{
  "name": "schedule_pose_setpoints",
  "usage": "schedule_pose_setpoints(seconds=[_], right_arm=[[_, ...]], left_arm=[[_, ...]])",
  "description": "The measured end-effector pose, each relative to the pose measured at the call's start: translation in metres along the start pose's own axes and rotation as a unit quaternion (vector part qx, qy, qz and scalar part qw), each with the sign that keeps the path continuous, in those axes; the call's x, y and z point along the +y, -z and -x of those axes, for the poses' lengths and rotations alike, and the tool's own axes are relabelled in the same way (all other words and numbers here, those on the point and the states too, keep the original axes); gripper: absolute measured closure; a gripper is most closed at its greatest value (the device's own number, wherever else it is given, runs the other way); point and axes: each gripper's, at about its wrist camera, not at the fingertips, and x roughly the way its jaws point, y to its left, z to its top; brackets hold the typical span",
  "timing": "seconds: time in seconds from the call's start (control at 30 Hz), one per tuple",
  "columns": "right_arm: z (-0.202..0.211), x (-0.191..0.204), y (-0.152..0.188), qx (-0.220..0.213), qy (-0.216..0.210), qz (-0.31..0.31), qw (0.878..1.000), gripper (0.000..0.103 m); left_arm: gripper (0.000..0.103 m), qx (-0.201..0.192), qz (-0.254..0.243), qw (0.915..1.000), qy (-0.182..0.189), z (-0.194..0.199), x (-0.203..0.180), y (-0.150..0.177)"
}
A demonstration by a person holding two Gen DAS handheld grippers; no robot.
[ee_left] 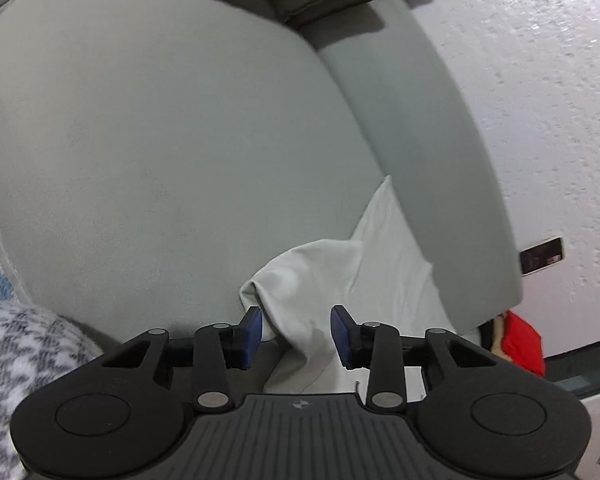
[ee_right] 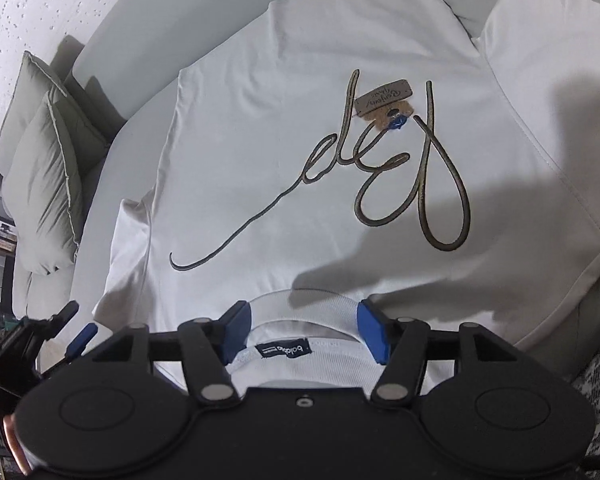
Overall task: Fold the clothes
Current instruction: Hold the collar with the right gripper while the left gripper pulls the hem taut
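Both tools are open. From the right wrist, the right tool stands with its blue pads spread wide on either side of the collar of a white T-shirt, the neck label lying between the pads at 6 o'clock; whether the pads touch the fabric I cannot tell. That T-shirt lies front up and spread flat on a pale grey sofa, filling the middle of the view, with its collar toward the camera and its hem running off toward 12 o'clock. A dark script design crosses the chest, and a brown hang tag rests on it at about 1 o'clock. One sleeve lies folded at 9 o'clock; the other side of the shirt reaches 3 o'clock under a broad shadow. Two grey cushions lean at the sofa's end near 9 o'clock, and the left tool shows at 8 o'clock, just beside the shirt's edge.

From the left wrist, the left tool has its pads apart around a raised, crumpled fold of white cloth at 6 o'clock; the cloth stands between the pads without being pinched. Bare sofa seat fills the view toward 11 o'clock, a white wall runs along 2 o'clock, a red item sits at 4 o'clock, and a patterned knit at 8 o'clock.
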Motion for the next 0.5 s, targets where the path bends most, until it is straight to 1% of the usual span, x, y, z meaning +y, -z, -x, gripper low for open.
schedule_pose_setpoints(seconds=[0.17, 0.33, 0.4, 0.43, 0.47, 0.5], right_arm=[[-0.001, -0.002, -0.001, -0.002, -0.003, 0.002, 1.0, 0.045], [-0.002, -0.003, -0.001, -0.001, -0.006, 0.005, 1.0, 0.045], [-0.001, -0.003, -0.001, -0.002, -0.007, 0.006, 1.0, 0.045], [-0.001, -0.003, -0.001, -0.002, -0.008, 0.006, 1.0, 0.045], [-0.001, -0.003, 0.0, -0.003, -0.008, 0.007, 1.0, 0.045], [-0.001, -0.003, 0.0, -0.004, -0.009, 0.008, 1.0, 0.045]], left_arm=[[0.075, 0.015, 0.02, 0.9996, -0.011, -0.022, 0.006, -0.008], [0.075, 0.0, 0.045, 0.9989, -0.011, -0.028, 0.011, -0.021], [0.082, -0.006, 0.062, 0.998, -0.013, -0.03, 0.015, -0.026], [0.094, -0.006, 0.066, 0.9977, -0.014, -0.032, 0.016, -0.028], [0.103, -0.007, 0.061, 0.9979, -0.018, -0.033, 0.014, -0.029], [0.103, -0.009, 0.052, 0.9983, -0.025, -0.033, 0.012, -0.03]])
